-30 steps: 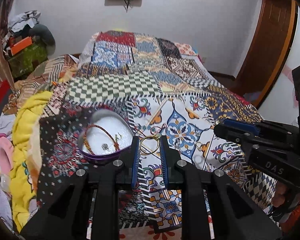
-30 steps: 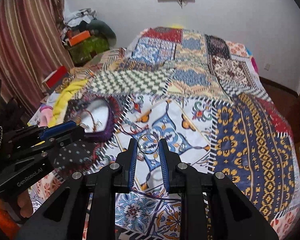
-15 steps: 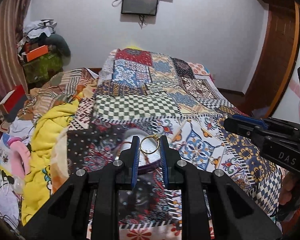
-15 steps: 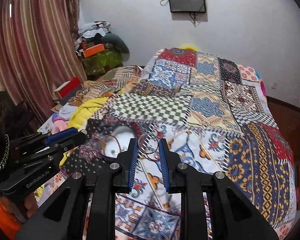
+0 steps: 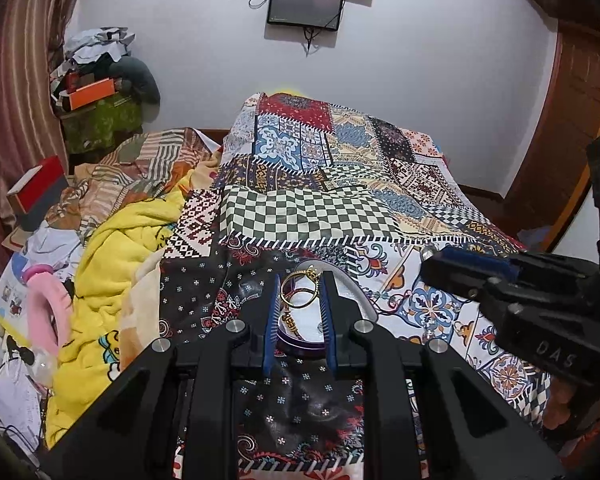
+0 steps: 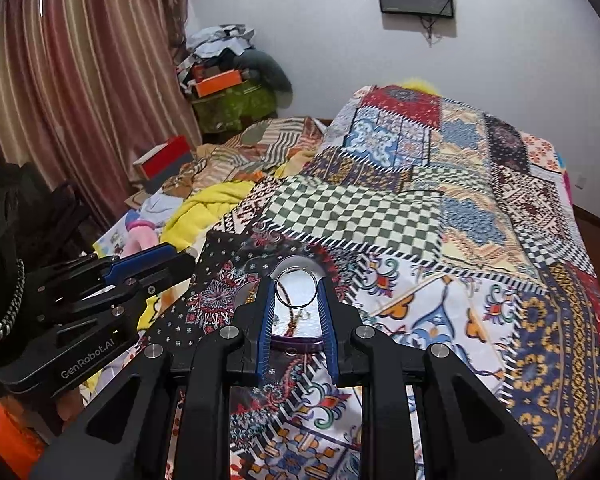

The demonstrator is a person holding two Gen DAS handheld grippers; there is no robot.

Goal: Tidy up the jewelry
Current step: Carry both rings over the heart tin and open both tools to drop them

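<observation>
You are pinching a gold ring [image 5: 299,290] in your left tool [image 5: 299,296] and a silver ring [image 6: 296,289] in your right tool [image 6: 296,300], both hanging over the purple-rimmed jewelry box [image 5: 300,346] sitting on the patchwork bedspread [image 5: 332,184] stretching toward the wall-mounted screen [image 5: 306,5].

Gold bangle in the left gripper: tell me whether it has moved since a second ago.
Yes. The gold bangle, clamped in the left gripper, was lifted off the quilt and carried left; it now hangs above the heart-shaped box.
</observation>
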